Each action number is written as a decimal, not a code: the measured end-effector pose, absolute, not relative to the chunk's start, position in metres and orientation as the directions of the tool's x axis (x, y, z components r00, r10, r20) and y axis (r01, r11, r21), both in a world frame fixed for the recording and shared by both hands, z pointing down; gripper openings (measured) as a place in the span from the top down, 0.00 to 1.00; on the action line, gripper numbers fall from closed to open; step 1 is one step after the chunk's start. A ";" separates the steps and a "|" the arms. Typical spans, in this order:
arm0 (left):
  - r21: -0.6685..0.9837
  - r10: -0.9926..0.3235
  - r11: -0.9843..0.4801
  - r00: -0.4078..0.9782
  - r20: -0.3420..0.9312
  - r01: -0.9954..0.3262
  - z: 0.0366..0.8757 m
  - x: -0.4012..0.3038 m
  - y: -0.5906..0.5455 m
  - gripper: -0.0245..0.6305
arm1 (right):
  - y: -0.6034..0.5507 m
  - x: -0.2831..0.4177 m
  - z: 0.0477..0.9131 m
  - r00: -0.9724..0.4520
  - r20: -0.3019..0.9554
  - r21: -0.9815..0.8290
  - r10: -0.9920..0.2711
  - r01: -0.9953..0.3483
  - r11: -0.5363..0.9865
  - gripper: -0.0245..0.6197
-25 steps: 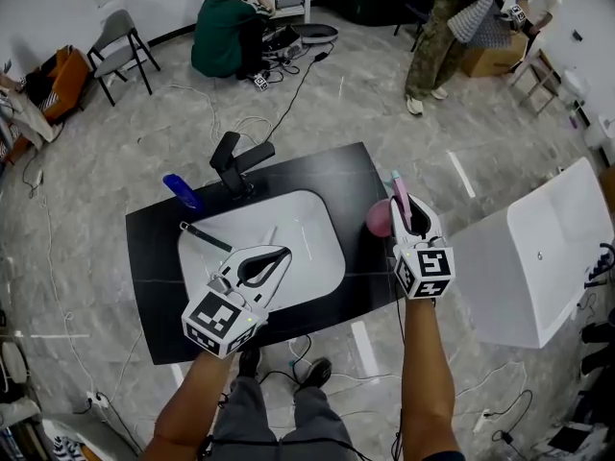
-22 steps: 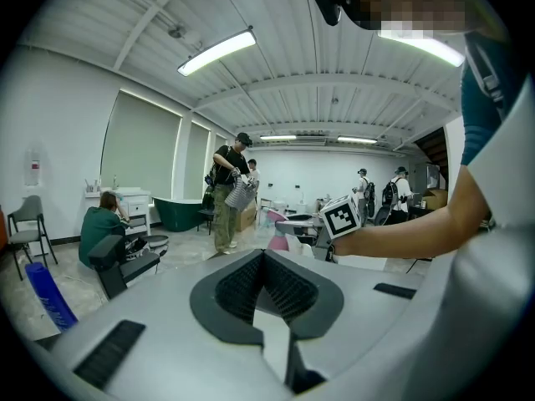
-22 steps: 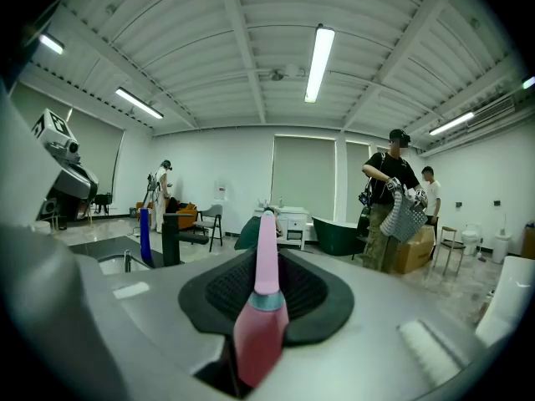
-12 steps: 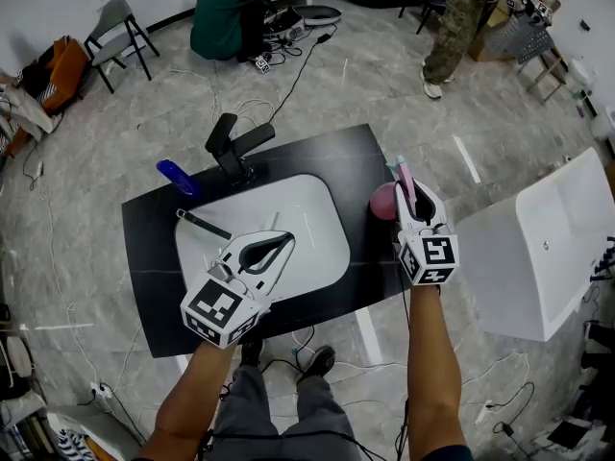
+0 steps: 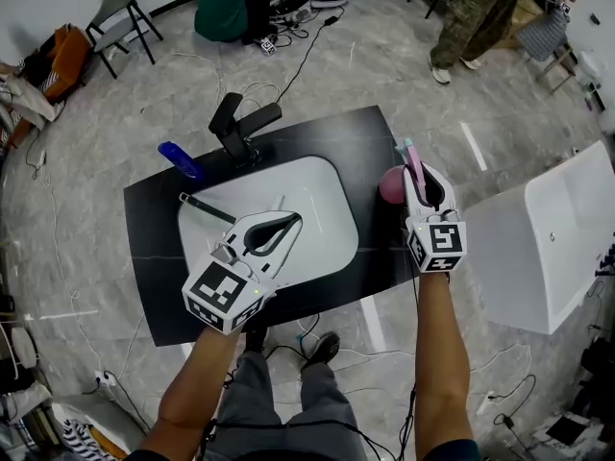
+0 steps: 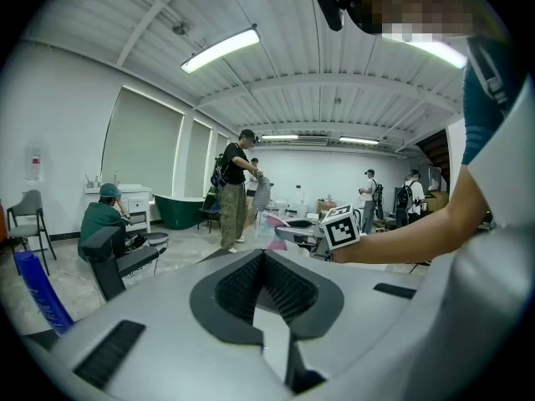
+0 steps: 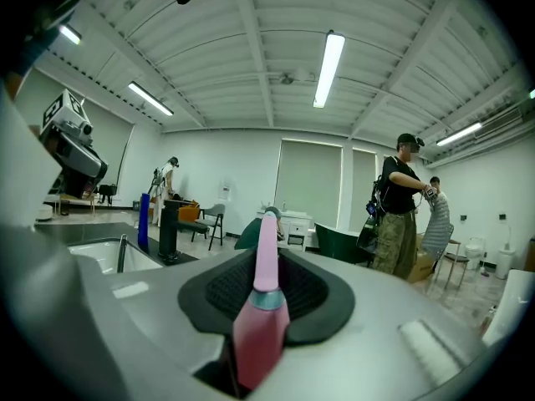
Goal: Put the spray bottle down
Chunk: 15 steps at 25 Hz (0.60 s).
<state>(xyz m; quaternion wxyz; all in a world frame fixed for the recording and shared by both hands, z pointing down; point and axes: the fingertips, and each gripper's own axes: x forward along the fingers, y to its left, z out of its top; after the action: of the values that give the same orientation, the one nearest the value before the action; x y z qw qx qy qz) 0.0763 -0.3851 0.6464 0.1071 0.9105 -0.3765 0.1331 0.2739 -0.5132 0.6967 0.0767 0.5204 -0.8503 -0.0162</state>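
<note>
The right claw (image 5: 419,169) is clamping a pink plastic spray bottle (image 5: 390,185) by its narrow neck, holding it just right of the white oval basin (image 5: 317,200), over the right-hand strip of the black worktop (image 5: 154,257). The left claw (image 5: 293,223) is hovering over the basin's front rim with its tips together and nothing between them. I am judging this as the set-down step, not yet finished. Next, the bottle needs to be standing upright on the worktop right of the basin before the claw lets go. The claw is hiding the bottle's base, so contact with the worktop is impossible to confirm.
</note>
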 end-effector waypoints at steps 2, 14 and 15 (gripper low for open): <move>0.095 -0.657 -0.694 0.682 0.321 -0.713 0.645 0.076 -0.385 0.96 | -0.512 0.273 0.697 -0.450 0.118 0.112 -0.885 -0.880 0.462 0.80; 0.082 -0.656 -0.703 0.688 0.309 -0.707 0.624 0.074 -0.378 0.96 | -0.497 0.268 0.691 -0.471 0.145 0.082 -0.870 -0.871 0.485 0.71; 0.080 -0.656 -0.703 0.688 0.309 -0.706 0.622 0.074 -0.377 0.96 | -0.494 0.269 0.689 -0.471 0.145 0.081 -0.870 -0.871 0.485 0.70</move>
<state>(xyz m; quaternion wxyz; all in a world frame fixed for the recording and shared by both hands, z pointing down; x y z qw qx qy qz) 0.0744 -0.3772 0.6223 0.0967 0.9137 -0.3728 0.1294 0.2691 -0.4942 0.6891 0.0834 0.5074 -0.8577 0.0020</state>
